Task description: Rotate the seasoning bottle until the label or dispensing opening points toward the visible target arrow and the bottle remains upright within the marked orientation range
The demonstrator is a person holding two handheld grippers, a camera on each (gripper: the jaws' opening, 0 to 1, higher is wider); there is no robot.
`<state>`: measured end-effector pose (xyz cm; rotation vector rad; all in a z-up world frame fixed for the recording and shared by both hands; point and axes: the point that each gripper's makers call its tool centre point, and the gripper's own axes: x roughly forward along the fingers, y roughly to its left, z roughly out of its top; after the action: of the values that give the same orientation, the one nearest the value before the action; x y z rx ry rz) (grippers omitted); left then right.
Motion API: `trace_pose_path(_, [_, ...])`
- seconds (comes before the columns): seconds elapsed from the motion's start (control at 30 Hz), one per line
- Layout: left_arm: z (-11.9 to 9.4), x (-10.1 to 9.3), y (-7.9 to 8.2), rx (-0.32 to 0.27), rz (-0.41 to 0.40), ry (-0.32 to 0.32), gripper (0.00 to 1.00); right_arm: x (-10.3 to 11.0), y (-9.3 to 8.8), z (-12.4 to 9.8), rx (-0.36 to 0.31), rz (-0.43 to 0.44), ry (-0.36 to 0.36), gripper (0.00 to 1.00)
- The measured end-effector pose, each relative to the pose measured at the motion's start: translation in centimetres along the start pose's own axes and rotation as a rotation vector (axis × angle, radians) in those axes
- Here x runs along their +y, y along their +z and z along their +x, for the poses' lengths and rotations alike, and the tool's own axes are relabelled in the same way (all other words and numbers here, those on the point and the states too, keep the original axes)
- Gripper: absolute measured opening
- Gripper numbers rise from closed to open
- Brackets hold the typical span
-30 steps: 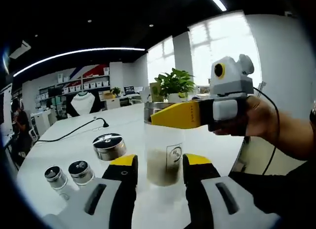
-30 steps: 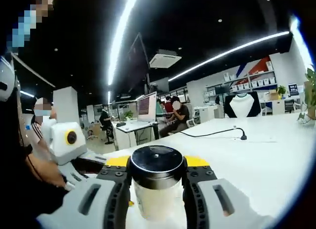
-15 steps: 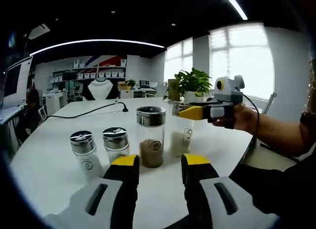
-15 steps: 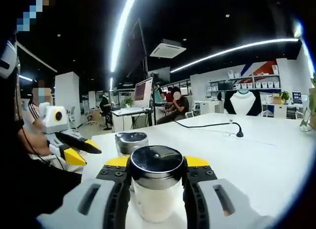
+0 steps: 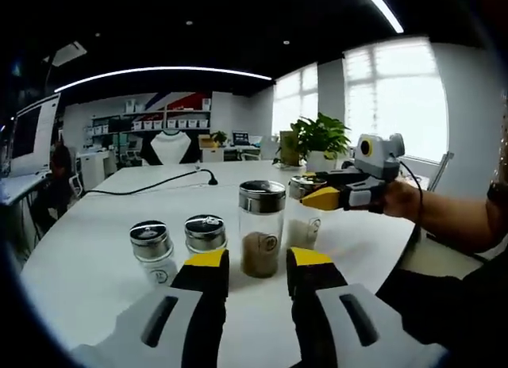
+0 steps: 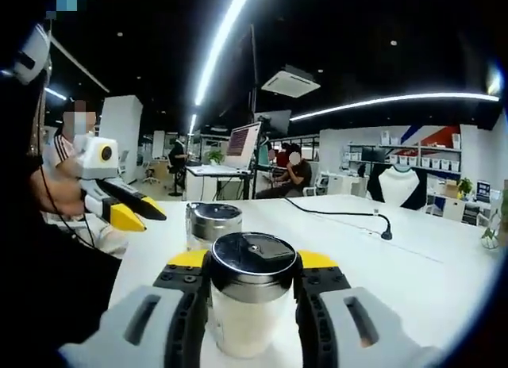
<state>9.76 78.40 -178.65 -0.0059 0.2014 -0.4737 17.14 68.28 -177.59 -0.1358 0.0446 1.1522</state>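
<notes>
Seasoning bottle (image 6: 251, 304) upright on white counter (image 6: 413, 265), pinched at shoulder by right gripper (image 6: 252, 282) jaws. Left gripper (image 5: 250, 274) jaws spread, empty, w/ brown-filled jar (image 5: 260, 229) beyond. Bottle likely glass – rigid, smooth, slip-prone; grip below cap (image 6: 252, 257), turn slow. No arrow visible.
</notes>
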Motion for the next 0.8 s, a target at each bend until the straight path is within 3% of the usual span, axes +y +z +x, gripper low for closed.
trace_pose_path(0.07, [-0.3, 0.3, 0.2, -0.001, -0.011, 0.01, 0.32, 0.1, 0.3, -0.1, 0.0, -0.008, -0.019, 0.39])
trace_pose_path(0.17, [-0.8, 0.8, 0.4, -0.005, -0.021, 0.031, 0.36, -0.1, 1.9, -1.0, -0.057, 0.041, -0.062, 0.43])
trace_pose_path(0.33, [-1.7, 2.4, 0.4, -0.06, -0.109, 0.074, 0.36, -0.2, 2.5, -3.0, -0.029, 0.073, -0.174, 0.45])
trace_pose_path(0.4, [-2.3, 3.2, -0.1, -0.059, -0.127, 0.102, 0.33, 0.9, 2.8, -4.1, -0.03, 0.146, -0.215, 0.47])
trace_pose_path(0.53, [-3.0, 3.4, -0.5, -0.043, -0.116, 0.115, 0.34, 2.9, 2.4, -5.3, -0.039, 0.209, -0.312, 0.72])
trace_pose_path(0.67, [-3.4, 2.9, -0.3, -0.029, -0.096, 0.106, 0.56, 5.3, 2.2, -5.9, -0.043, 0.236, -0.355, 0.76])
trace_pose_path(0.8, [-3.8, 2.6, -0.6, 0.043, -0.101, 0.117, 0.87, 7.1, 2.1, -6.2, -0.009, 0.228, -0.435, 0.82])
